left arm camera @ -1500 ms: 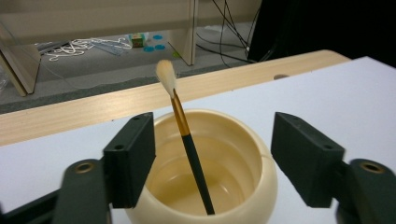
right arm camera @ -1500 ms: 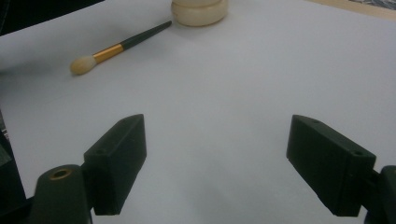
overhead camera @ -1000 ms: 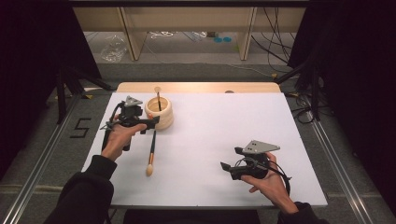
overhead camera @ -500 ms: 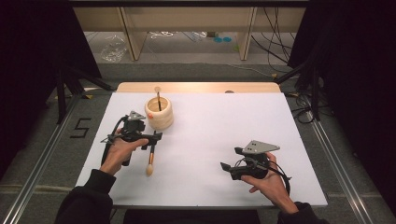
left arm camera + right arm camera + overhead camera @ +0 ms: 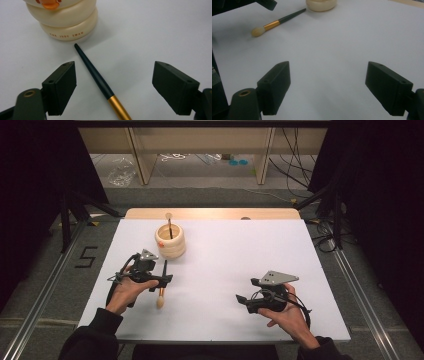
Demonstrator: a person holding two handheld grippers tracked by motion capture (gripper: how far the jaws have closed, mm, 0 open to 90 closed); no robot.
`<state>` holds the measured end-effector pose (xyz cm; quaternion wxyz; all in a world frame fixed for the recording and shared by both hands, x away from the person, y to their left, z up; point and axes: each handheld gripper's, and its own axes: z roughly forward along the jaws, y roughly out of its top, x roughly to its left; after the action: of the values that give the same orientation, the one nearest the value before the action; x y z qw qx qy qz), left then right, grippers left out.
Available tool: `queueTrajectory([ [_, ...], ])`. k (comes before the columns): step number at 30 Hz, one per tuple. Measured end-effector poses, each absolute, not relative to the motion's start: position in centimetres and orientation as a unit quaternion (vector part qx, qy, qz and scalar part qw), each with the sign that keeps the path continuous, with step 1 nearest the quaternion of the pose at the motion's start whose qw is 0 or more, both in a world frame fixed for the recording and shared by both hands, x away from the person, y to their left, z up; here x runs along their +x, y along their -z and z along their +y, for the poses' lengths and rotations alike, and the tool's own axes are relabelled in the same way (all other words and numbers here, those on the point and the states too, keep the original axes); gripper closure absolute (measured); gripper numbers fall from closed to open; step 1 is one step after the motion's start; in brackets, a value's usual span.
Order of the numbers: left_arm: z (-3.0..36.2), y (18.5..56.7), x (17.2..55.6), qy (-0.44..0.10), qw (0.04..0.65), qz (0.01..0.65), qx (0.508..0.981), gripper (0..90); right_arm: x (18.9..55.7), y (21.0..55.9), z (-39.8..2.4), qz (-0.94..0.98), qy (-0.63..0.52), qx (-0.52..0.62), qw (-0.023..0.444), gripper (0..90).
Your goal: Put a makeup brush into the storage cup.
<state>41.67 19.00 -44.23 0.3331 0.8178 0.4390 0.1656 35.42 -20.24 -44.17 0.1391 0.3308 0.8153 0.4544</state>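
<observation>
On the white worktop, toward its left half, a makeup brush with a dark tapered handle, gold ferrule and pale bristle tip lies flat, its handle end pointing at a cream ribbed round holder that stands near the far left edge. In the left claw's view the dark handle runs diagonally between the two black jaws, its pointed end just short of the holder's base, which carries small printed lettering; the gold ferrule shows at the bottom. A second thin brush with a dark handle stands upright in the holder.

The left claw is held just over the lying brush, in the person's left hand. Its jaws stand wide apart, released, one on either side of the handle and touching nothing.

The right claw sits well apart from the brush, low over the bare right half of the worktop, held in the person's right hand. Its jaws are also spread wide and hold nothing; past them, its own view shows the brush lying far off with the holder's base beyond it.
</observation>
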Motion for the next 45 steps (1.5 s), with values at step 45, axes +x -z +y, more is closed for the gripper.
queueTrajectory([
  [45, 19.0, 45.6, 41.4, -0.138, 0.244, 0.404, 0.871, 26.5, 35.2, 44.3, -20.0, 0.824, -0.446, 0.320, 0.139, 20.8],
])
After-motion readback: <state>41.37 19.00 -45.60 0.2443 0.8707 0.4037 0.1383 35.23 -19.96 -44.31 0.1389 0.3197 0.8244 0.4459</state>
